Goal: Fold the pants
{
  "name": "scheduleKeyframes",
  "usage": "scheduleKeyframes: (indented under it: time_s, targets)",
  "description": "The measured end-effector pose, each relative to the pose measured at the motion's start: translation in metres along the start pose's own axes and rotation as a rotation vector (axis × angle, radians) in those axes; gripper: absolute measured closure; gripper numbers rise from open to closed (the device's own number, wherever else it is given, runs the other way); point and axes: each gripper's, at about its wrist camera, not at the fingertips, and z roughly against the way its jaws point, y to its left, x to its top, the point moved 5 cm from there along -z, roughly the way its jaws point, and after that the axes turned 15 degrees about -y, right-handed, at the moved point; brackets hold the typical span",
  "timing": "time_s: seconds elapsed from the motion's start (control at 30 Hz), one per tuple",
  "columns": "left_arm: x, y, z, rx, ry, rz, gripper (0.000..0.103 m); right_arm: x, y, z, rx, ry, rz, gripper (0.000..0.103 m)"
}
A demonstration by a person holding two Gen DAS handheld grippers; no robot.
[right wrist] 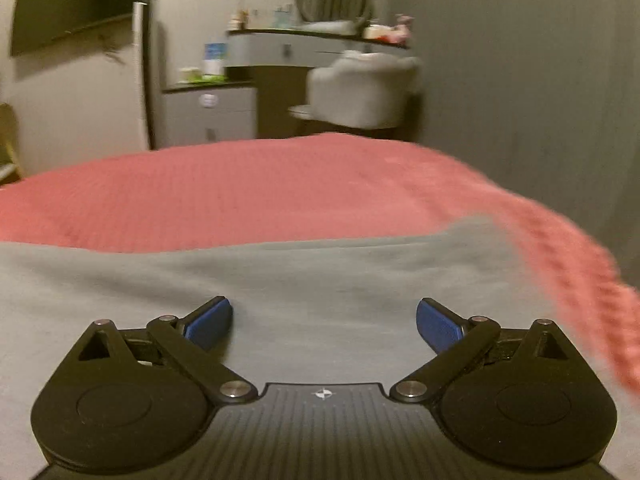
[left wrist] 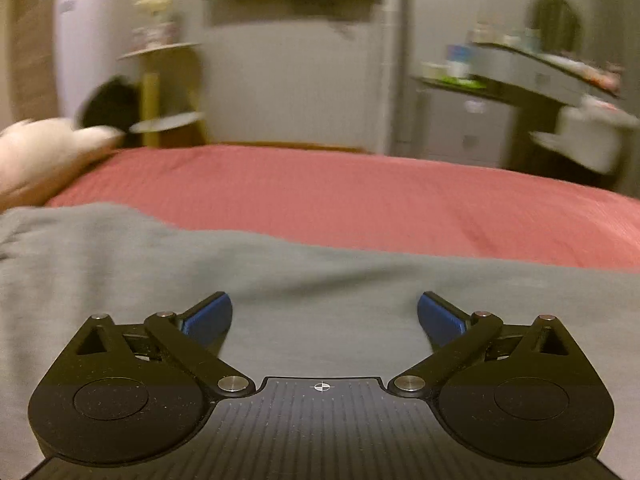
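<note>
Grey pants (left wrist: 200,272) lie spread flat on a red bedspread (left wrist: 360,196). My left gripper (left wrist: 324,312) is open, its blue pads wide apart just above the grey cloth, holding nothing. In the right wrist view the same grey pants (right wrist: 320,276) reach toward the bed's right side, where one end (right wrist: 476,236) lies near the edge. My right gripper (right wrist: 324,318) is open and empty, low over the cloth. The red bedspread (right wrist: 240,192) stretches beyond.
A white pillow (left wrist: 44,152) lies at the bed's far left. Beyond the bed stand a round-shelved stand (left wrist: 164,92), a grey cabinet (right wrist: 208,116), a vanity desk with a mirror (right wrist: 332,0) and a white chair (right wrist: 360,92). The bed's right edge (right wrist: 592,280) drops off.
</note>
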Motion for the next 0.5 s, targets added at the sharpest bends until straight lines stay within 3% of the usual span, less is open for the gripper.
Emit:
scheduleKeyframes:
  time_s: [0.07,0.13,0.2,0.23,0.27,0.37,0.43,0.5]
  targets:
    - [0.002,0.035,-0.007,0.122,0.016,0.023,0.0,0.001,-0.034,-0.003,-0.147,0.011,0.034,0.004]
    - [0.005,0.057,-0.01,0.157,0.029,0.068,0.0,0.001,-0.063,-0.011,-0.279,0.05,-0.002,0.004]
    - [0.012,0.053,-0.008,0.214,0.037,-0.001,0.0,0.007,-0.075,-0.014,-0.366,0.08,-0.032,0.004]
    - [0.017,0.043,-0.006,0.195,0.033,-0.028,0.0,0.013,-0.064,-0.007,-0.392,0.059,-0.014,0.004]
    - [0.022,0.028,0.0,0.143,0.017,-0.045,0.0,0.02,-0.044,0.002,-0.36,0.015,0.005,0.004]
    - [0.029,-0.028,0.016,-0.056,-0.022,-0.048,0.0,0.031,0.045,0.026,-0.059,-0.061,0.006,0.004]
    - [0.024,-0.059,0.01,-0.149,0.01,-0.047,0.0,0.03,0.12,0.036,0.187,-0.037,0.035,0.004]
    - [0.011,-0.089,0.004,-0.193,0.058,-0.085,0.0,0.024,0.181,0.047,0.356,-0.023,0.097,0.004]
